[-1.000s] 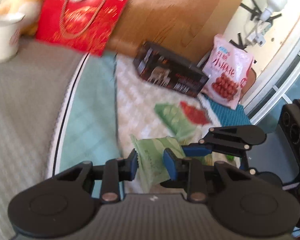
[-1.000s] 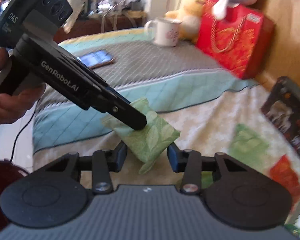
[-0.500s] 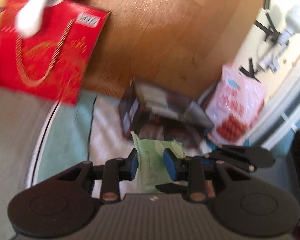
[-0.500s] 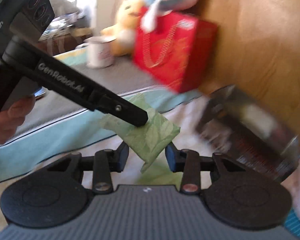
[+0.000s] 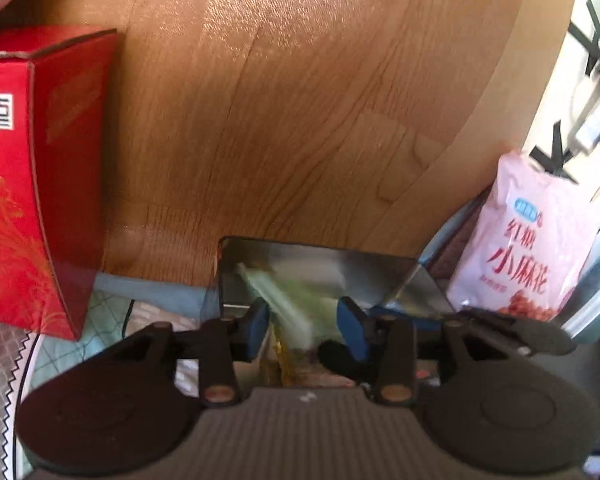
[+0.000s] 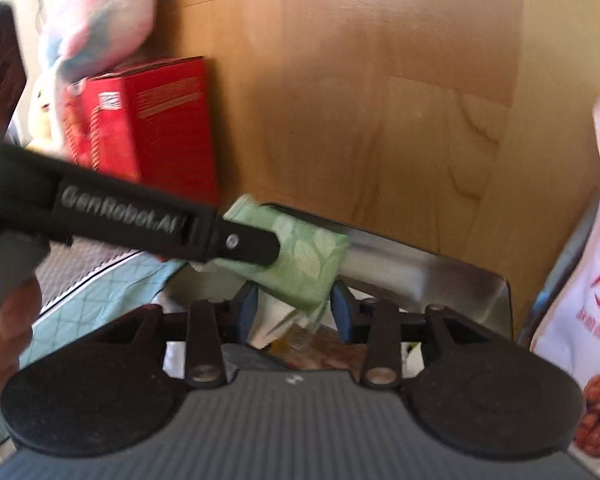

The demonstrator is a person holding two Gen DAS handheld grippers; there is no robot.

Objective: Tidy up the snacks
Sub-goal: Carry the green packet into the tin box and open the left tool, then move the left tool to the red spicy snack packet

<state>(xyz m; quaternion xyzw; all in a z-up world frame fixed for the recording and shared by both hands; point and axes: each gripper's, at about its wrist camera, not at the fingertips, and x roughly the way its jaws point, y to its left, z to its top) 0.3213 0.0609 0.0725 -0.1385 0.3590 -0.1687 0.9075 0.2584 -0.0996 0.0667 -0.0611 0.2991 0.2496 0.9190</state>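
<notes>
Green snack packet (image 6: 300,264) hangs between both my opening grippers, left (image 5: 303,326) and right (image 6: 293,312), over the box (image 6: 440,272) at twelve o'clock.

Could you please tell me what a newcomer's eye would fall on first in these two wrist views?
Probably the soft green leaf-patterned snack packet at centre, between the opening jaws of both the left gripper and the right gripper, above the open shiny-lined dark box. Next, the bright red cardboard gift box against the wooden panel on the left, and the pink snack bag with red lettering on the right.
</notes>
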